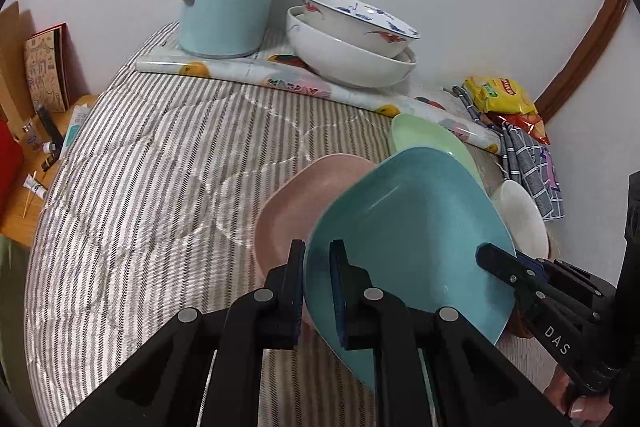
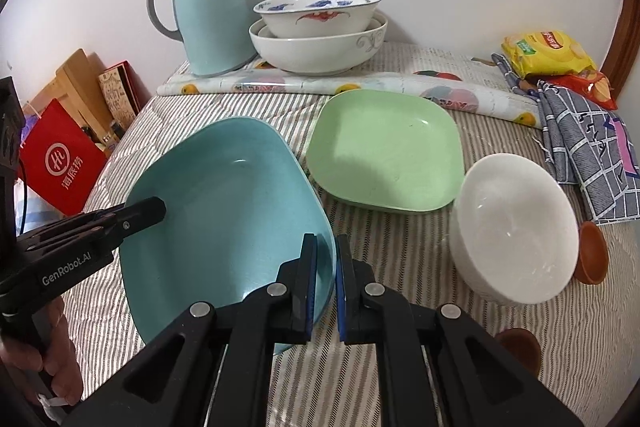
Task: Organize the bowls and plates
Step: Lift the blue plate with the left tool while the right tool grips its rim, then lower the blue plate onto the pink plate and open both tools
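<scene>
Gripping opposite rims, left gripper (image 1: 318,291) and right gripper (image 2: 326,287) have jaws clamped on the teal plate (image 2: 224,211), probably to steady it toward the green plate (image 2: 386,151).

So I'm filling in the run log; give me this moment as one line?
left gripper: shut on teal plate rim | right gripper: shut on opposite rim | plate: tilted above striped cloth

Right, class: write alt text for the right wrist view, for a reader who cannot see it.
Two handheld grippers, the right gripper and the left gripper, clamp opposite edges of a tilted teal plate above a striped quilt. Behind lie a green plate, a tipped white bowl, stacked bowls and a teal jug.
</scene>
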`<state>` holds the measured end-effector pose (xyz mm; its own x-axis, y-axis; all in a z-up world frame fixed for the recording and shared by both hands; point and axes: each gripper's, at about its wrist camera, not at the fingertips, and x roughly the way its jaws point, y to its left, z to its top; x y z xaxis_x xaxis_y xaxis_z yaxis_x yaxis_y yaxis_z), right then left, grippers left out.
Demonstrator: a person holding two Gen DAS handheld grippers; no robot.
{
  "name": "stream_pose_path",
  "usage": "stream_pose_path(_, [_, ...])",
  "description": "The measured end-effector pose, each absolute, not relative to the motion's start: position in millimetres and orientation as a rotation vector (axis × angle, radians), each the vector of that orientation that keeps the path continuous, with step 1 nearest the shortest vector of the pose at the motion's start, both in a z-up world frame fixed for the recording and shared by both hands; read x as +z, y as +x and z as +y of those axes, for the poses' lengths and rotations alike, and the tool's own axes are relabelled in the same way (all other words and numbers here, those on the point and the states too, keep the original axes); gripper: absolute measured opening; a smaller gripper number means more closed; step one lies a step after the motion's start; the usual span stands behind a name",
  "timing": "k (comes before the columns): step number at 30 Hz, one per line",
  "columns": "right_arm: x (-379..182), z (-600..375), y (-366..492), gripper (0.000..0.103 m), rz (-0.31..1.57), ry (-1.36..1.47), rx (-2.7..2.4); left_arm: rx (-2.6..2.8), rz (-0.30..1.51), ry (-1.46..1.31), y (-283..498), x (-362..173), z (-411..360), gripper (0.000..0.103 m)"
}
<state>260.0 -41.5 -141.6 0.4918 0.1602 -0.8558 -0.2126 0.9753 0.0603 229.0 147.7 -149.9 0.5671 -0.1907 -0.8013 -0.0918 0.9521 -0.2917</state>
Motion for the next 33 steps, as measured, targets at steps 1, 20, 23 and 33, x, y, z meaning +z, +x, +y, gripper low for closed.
stream_pose_path(1, [-143.7,-40.2,261.3,0.009,1.038,-0.054,0.230,-0.058,0.976,-0.322,229.7,-151.4,149.4,0.013])
stream_pose_path(20, [-178.1,-21.7,297.3,0.014,1.089,-0.103,0.258,-0.027,1.029,-0.353,248.1,-177.6,162.4,0.013])
stream_pose_path(23, [-180.1,-18.8,303.1,0.015,1.082,-0.126,0.260,-0.024,1.033,-0.366,248.4,-178.3,164.2,0.014])
stream_pose_path(33, [-175.3,-18.8,302.7,0.051,1.054,-0.094,0.303,-0.061,1.059,-0.408,240.3,-173.7,164.2,0.035])
